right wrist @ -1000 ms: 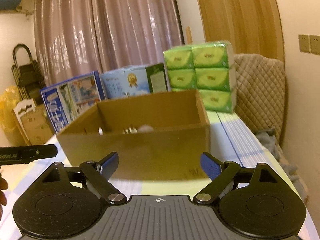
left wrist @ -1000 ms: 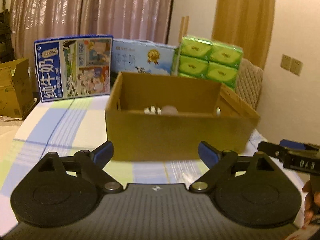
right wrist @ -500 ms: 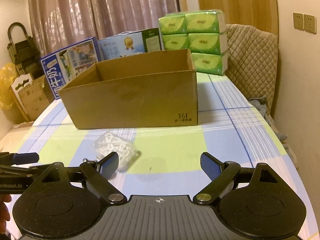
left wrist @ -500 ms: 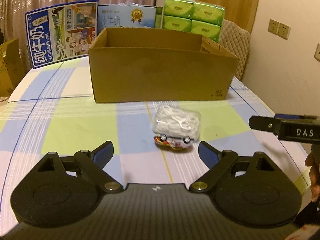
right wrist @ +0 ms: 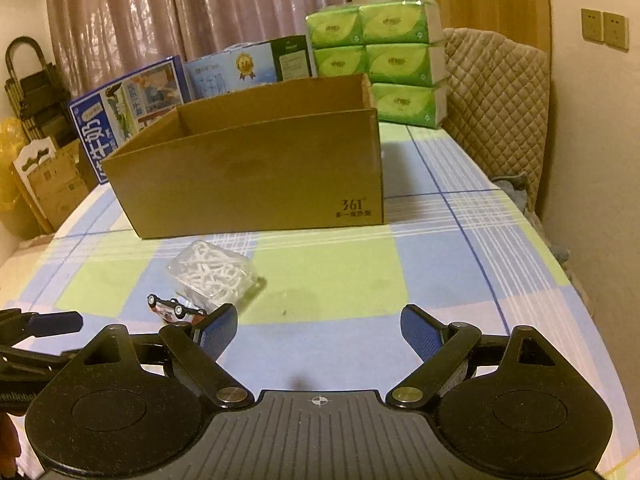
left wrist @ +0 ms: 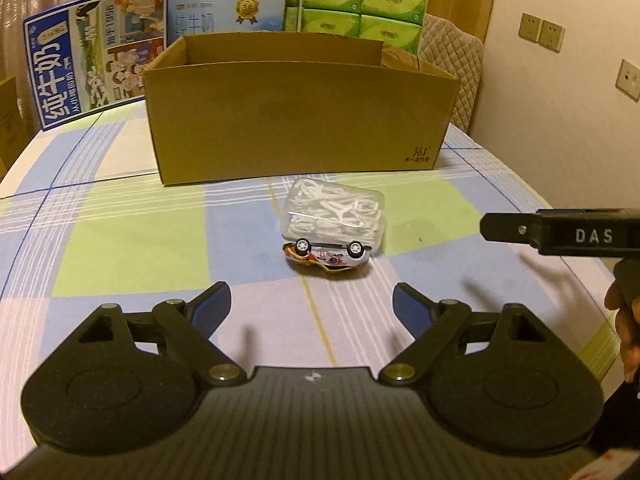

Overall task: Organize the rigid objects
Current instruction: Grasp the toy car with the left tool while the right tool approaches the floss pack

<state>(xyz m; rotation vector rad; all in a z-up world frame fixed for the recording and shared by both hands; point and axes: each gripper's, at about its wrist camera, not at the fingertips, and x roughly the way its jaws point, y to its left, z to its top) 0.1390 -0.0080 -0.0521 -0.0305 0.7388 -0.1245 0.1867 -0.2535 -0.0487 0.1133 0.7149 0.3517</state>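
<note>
A small toy car [left wrist: 326, 255] lies upside down on the checked tablecloth, touching a clear plastic box of white floss picks [left wrist: 336, 213]. Both lie in front of an open cardboard box [left wrist: 296, 120]. My left gripper [left wrist: 312, 302] is open and empty, a short way before the car. My right gripper [right wrist: 318, 326] is open and empty, to the right of the car [right wrist: 174, 310] and the floss box [right wrist: 212, 272]. The cardboard box [right wrist: 248, 180] stands beyond them. The inside of the box is hidden.
Milk cartons [left wrist: 96, 52] and green tissue packs [left wrist: 360, 4] stand behind the box. A quilted chair back [right wrist: 496, 92] is at the far right of the table. Cardboard and a dark rack [right wrist: 32, 80] stand off the table's left side.
Both grippers have pulled back from over the cardboard box toward the near table edge. The toy car and floss box have come into view.
</note>
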